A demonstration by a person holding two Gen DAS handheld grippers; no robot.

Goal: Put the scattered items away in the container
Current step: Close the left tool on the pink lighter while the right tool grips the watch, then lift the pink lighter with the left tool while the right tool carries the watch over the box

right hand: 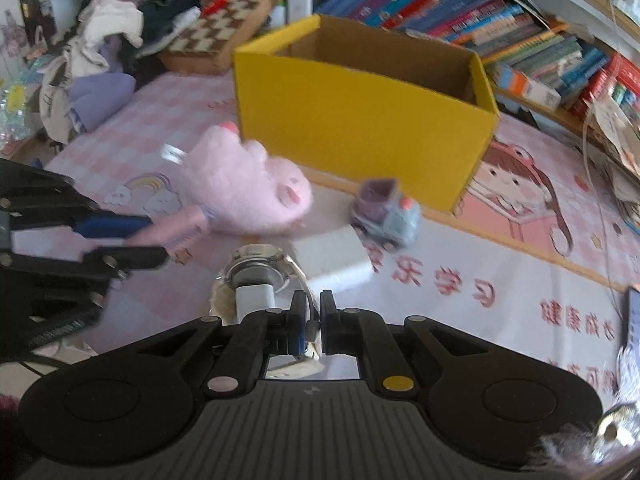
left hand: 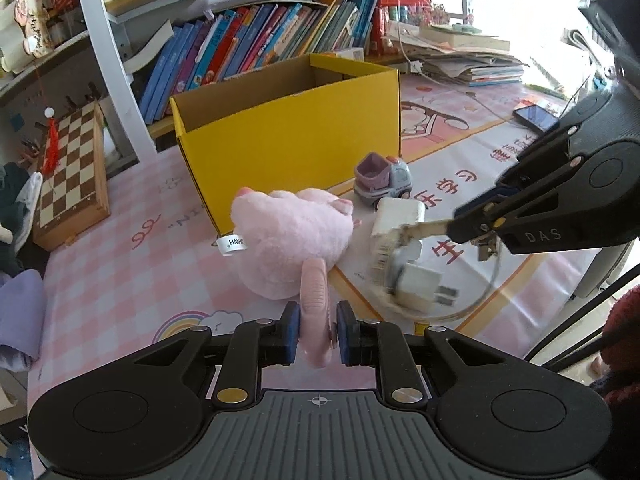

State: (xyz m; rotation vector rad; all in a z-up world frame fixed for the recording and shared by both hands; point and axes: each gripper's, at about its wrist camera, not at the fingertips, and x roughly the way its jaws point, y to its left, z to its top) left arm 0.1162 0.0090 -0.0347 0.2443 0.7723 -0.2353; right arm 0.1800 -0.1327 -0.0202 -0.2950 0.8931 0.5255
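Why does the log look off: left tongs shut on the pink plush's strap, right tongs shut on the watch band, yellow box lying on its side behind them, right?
One thing is wrong: the yellow box stands upright with its top open, as the right wrist view shows. The rest holds: the left tongs are shut on the pink plush's strap, and the right tongs are shut on the watch band.

- Setting: a home, most likely a child's room or study corner.
- Shelving: a low shelf holds a row of children's books (left hand: 256, 40), leaning against one another.
- Work surface: a pink checked mat (left hand: 120, 264) printed with a cartoon girl, a rainbow and Chinese characters.
- Playthings: a pink plush toy (left hand: 288, 236), a toy truck (left hand: 384, 180) and a folding chessboard (left hand: 74, 172).
- Household clutter: a clothes pile (right hand: 116, 36) and stacked papers (left hand: 472, 60).
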